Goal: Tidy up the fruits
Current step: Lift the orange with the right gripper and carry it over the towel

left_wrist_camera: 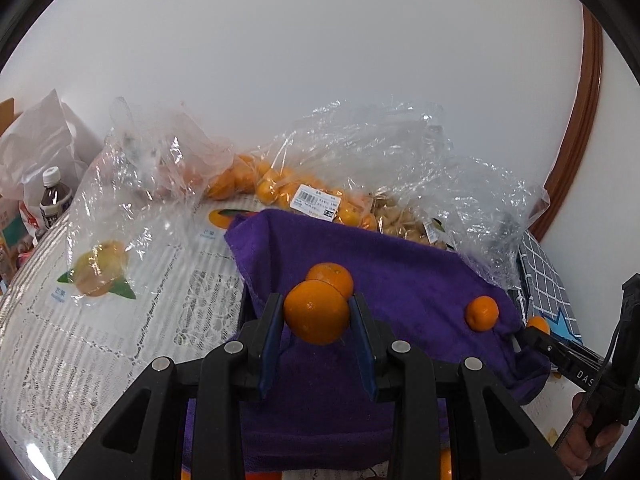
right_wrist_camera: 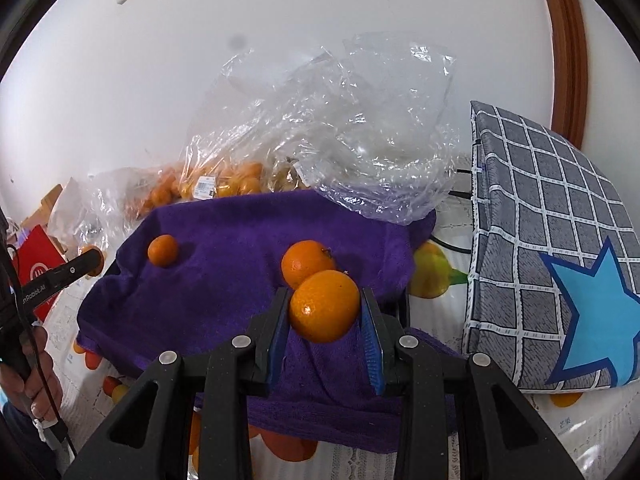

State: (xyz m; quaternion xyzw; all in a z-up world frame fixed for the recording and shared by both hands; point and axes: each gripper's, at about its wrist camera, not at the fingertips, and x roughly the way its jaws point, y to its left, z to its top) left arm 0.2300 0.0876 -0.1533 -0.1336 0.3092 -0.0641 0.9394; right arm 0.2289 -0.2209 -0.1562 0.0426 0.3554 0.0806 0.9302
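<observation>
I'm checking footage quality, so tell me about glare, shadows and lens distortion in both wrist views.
Left wrist view: bright glare on the crinkled clear plastic bags, and the brown wooden door frame bows into a curve. Right wrist view: a small specular highlight on the round orange tangerine in the jaws, soft shadows on the purple towel, dark vignette in the corners.

Soft, even daylight fills both my wrist views, bright against the white wall [left_wrist_camera: 320, 40]. Glare crinkles across the clear plastic bag [right_wrist_camera: 360, 128] ahead of my right gripper. A mandarin [right_wrist_camera: 163, 250] casts a soft shadow on the purple towel [right_wrist_camera: 224, 280]. Fisheye curvature bends the brown door frame [left_wrist_camera: 580, 120]; black vignette rims every corner. Focus holds sharp throughout.
</observation>
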